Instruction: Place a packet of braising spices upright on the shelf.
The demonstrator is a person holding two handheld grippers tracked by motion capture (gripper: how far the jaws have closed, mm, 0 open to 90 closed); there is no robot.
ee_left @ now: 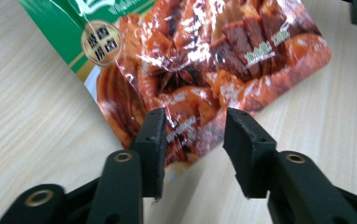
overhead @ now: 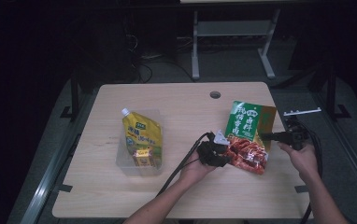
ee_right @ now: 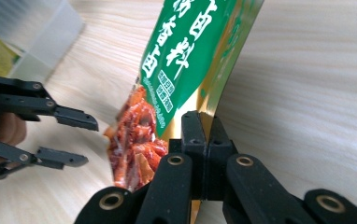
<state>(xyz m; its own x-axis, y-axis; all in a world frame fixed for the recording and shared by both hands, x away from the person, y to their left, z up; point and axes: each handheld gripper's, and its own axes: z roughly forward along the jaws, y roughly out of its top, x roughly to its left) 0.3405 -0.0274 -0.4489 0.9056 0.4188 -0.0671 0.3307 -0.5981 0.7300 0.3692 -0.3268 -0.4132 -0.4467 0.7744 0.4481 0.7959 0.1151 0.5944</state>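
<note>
A green and red seasoning packet [overhead: 246, 135] with a picture of braised meat lies tilted on the right half of the wooden table [overhead: 176, 102]. My right gripper [overhead: 265, 136] comes in from the right and is shut on the packet's gold side edge; in the right gripper view its jaws [ee_right: 203, 130] pinch that edge of the packet [ee_right: 186, 51], lifting it. My left gripper [overhead: 227, 156] sits at the packet's red lower-left corner. In the left gripper view its jaws [ee_left: 193, 140] stand apart with the corner of the packet [ee_left: 204, 60] just beyond them, pads not pressing. The left gripper [ee_right: 85, 142] also looks open in the right gripper view.
A clear plastic tub [overhead: 120, 158] on the left half of the table holds a yellow spout pouch [overhead: 141, 133] and a small yellow sachet. A round cable hole [overhead: 215, 94] is near the table's far edge. Bare wood lies between tub and packet.
</note>
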